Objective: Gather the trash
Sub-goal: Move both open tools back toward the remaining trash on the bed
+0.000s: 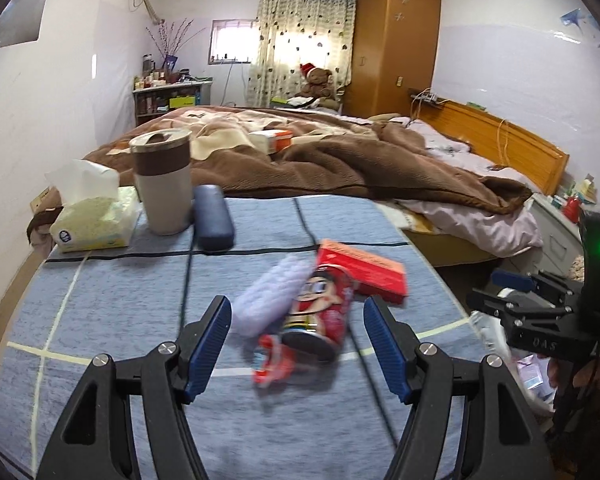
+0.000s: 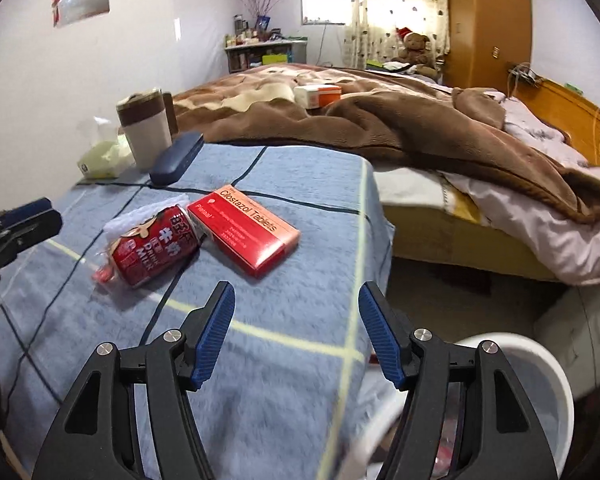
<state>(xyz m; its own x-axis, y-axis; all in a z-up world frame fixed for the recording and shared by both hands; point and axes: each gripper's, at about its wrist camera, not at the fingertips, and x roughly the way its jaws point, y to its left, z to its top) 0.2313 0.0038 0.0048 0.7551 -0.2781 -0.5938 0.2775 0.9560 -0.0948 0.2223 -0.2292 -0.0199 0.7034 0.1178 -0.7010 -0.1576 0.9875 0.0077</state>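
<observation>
Red can (image 1: 319, 312) lying on side on blue cloth (image 1: 100, 320), right ahead of left gripper (image 1: 298, 344), long way pointing away. Left gripper wide, holding nothing, nearer. Right gripper (image 2: 296, 336) also wide, sitting off to side.

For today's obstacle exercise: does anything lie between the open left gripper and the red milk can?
Nothing visible does. The left gripper faces the lying red milk can directly, with only bare blue checked cloth between.
</observation>
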